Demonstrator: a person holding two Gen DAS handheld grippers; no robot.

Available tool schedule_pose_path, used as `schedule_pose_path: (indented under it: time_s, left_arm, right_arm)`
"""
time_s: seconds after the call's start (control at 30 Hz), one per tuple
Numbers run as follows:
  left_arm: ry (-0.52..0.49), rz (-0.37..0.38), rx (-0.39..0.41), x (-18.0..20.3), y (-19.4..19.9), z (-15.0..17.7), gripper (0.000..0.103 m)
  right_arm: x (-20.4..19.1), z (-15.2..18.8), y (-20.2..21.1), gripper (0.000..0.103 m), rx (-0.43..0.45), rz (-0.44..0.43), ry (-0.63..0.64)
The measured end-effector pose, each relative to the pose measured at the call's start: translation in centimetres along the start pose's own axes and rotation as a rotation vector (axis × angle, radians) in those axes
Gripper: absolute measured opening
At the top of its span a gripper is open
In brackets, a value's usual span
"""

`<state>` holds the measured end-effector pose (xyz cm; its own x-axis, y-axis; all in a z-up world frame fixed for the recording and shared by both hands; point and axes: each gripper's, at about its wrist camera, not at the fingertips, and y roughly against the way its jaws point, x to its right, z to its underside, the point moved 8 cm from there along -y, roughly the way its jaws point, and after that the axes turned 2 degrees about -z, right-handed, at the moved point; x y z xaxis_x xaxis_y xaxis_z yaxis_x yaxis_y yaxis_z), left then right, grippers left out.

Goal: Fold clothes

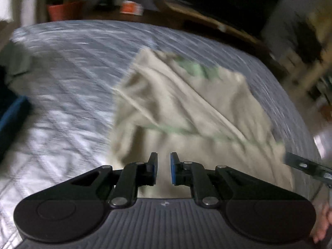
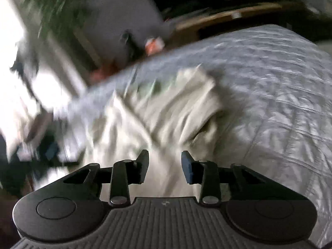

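Note:
A crumpled beige garment [image 1: 186, 103] with pale green trim lies on a grey quilted bed [image 1: 62, 66]. In the left wrist view my left gripper [image 1: 164, 155] hovers over the garment's near edge. Its jaws stand a narrow gap apart with nothing between them. In the right wrist view the same garment [image 2: 166, 108] lies ahead on the bed [image 2: 269, 83]. My right gripper [image 2: 165, 153] is open above the cloth's near part, and nothing is held. Both views are blurred. Part of the other gripper [image 1: 307, 166] shows at the right edge of the left wrist view.
An orange pot [image 1: 62, 10] and a wooden board [image 1: 207, 18] stand beyond the bed's far edge. A dark blue thing [image 1: 12, 114] lies at the bed's left side. A green plant [image 2: 58, 4] is at the upper left. A hand [image 1: 321, 228] shows bottom right.

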<state>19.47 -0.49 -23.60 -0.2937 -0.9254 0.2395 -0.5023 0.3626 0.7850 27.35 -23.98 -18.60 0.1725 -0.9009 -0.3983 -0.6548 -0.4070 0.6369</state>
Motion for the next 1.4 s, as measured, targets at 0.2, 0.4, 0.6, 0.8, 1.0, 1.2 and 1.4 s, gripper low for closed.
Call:
schedule_pose_path:
  time_s: [0.2, 0.4, 0.6, 0.8, 1.0, 1.2, 1.4]
  left_arm:
    - [0.006, -0.076, 0.010, -1.8, -2.2, -0.6, 0.006]
    - [-0.004, -0.305, 0.061, -6.0, -0.9, -1.3, 0.016]
    - [-0.064, -0.312, 0.130, -3.6, -0.1, -1.8, 0.013]
    - [-0.207, -0.280, 0.070, -1.1, -2.0, -0.1, 0.020]
    - [-0.211, -0.407, 0.078, -4.5, -0.4, -1.1, 0.018]
    - [-0.347, -0.389, 0.108, -4.0, 4.0, 0.5, 0.020]
    - [-0.697, -0.349, 0.189, 1.0, 5.0, 3.7, 0.021]
  right_arm:
    - [0.5, 1.1, -3.3, 0.034, -0.127, 0.075, 0.140]
    - [5.2, -0.2, -0.8, 0.029, -0.030, 0.339, 0.156]
    - [1.2, 0.4, -0.3, 0.033, 0.011, 0.196, 0.257]
    - [1.8, 1.5, -1.3, 0.038, -0.053, 0.265, 0.317]
    - [6.6, 0.0, 3.0, 0.056, 0.028, 0.312, 0.129]
    - [2.4, 0.6, 6.6, 0.057, 0.018, 0.204, 0.571]
    - [-1.3, 3.7, 7.2, 0.054, -0.086, 0.061, 0.938]
